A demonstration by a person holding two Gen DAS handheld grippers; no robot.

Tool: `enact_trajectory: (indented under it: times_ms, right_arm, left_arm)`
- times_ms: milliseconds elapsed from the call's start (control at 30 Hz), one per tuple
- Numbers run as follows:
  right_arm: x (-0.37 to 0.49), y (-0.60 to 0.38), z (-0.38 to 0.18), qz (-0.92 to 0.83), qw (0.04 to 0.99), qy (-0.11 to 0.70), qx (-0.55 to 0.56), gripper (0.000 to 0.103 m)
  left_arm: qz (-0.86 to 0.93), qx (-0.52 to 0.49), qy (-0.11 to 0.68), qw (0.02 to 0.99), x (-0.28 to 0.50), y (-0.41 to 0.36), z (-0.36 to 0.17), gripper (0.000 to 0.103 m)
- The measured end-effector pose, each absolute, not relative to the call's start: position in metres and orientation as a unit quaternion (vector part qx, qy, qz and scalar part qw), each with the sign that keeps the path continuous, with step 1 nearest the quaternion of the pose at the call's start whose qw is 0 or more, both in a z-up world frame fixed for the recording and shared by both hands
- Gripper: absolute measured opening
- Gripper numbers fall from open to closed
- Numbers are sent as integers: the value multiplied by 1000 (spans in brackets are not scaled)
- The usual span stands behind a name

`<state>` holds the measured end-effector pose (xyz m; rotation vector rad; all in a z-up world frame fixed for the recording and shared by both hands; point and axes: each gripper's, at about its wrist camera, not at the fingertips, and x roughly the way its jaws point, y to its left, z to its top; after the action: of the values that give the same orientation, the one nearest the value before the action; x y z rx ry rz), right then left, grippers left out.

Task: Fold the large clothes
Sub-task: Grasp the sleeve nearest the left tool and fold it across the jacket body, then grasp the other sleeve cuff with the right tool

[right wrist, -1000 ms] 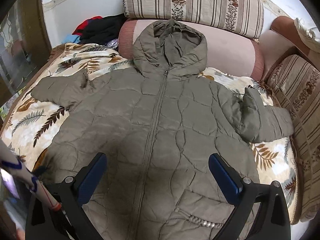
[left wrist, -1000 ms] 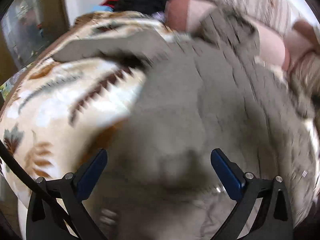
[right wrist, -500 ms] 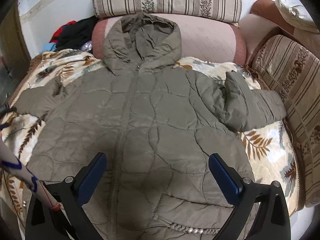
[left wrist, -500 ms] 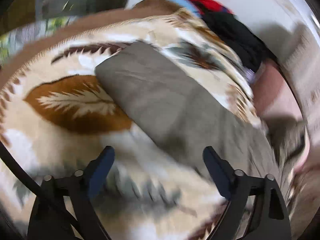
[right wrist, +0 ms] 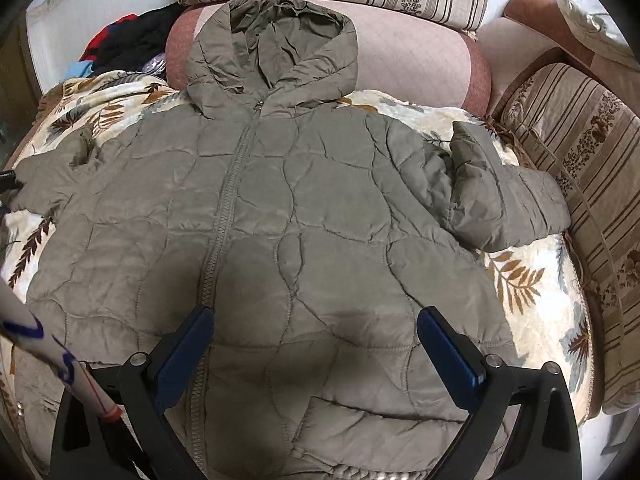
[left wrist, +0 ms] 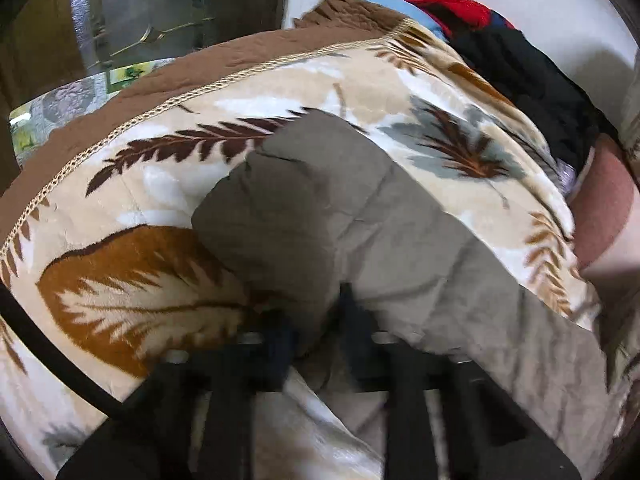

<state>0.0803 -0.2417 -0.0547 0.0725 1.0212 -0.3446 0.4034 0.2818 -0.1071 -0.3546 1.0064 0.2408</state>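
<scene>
An olive quilted hooded jacket (right wrist: 304,208) lies front up and zipped on a leaf-patterned blanket, its hood resting against a pink bolster. The sleeve on the right (right wrist: 500,200) is bent back on itself. The other sleeve (left wrist: 320,208) stretches across the blanket in the left wrist view. My left gripper (left wrist: 316,344) is shut on that sleeve near its cuff, with fabric bunched between the blurred dark fingers. Over the jacket's lower front my right gripper (right wrist: 316,360) stands open, nothing between its blue pads.
The blanket (right wrist: 532,292) ends in a brown border (left wrist: 120,108) with floor beyond. A heap of black and red clothes (right wrist: 128,40) sits at the back left. Striped cushions (right wrist: 580,168) line the back and right. A white rod with blue marks (right wrist: 48,356) crosses the lower left.
My left gripper swung from over the jacket's body to the outstretched sleeve and closed on it. The right gripper sank a little toward the jacket and stayed open.
</scene>
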Motion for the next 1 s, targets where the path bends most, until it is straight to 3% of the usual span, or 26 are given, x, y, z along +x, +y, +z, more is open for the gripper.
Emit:
enact_trajectory:
  times_ms: [167,333,500,633,733,800,867,1000]
  right_arm:
    - [71,-250,-45,-161,870,465,44,100]
    - [50,-261,-34,-155,880,444,67,99]
    - [23,-281,-26,-165,885,427,90,99]
    - [0,-302,-28,-176,880,425,116,99]
    - [-11,-316,-31,-179,876,428,131,99]
    - [-17,-325,-33,-178,874,428,142,99]
    - [-16,-334,-36,-172,870,433,158,100]
    - [0,-343,-43,-146,864,445,185,100]
  left_arm:
    - [43,-145,435,888,370,236,-38,10]
    - [-86,-114,402,904,325,139,28,10]
    - [-209,-91,403,887,280,20,51,10]
    - [-271,-68,430,858,251,-71,30,11]
    - [-282,-33,451,846,229,-118,10,25]
    - [-287,-16,455,843,212,-131,4,54]
    - [-290,-9,446,847,192,-130,5,66]
    - [-267,11,428,863,143,-105,7,69]
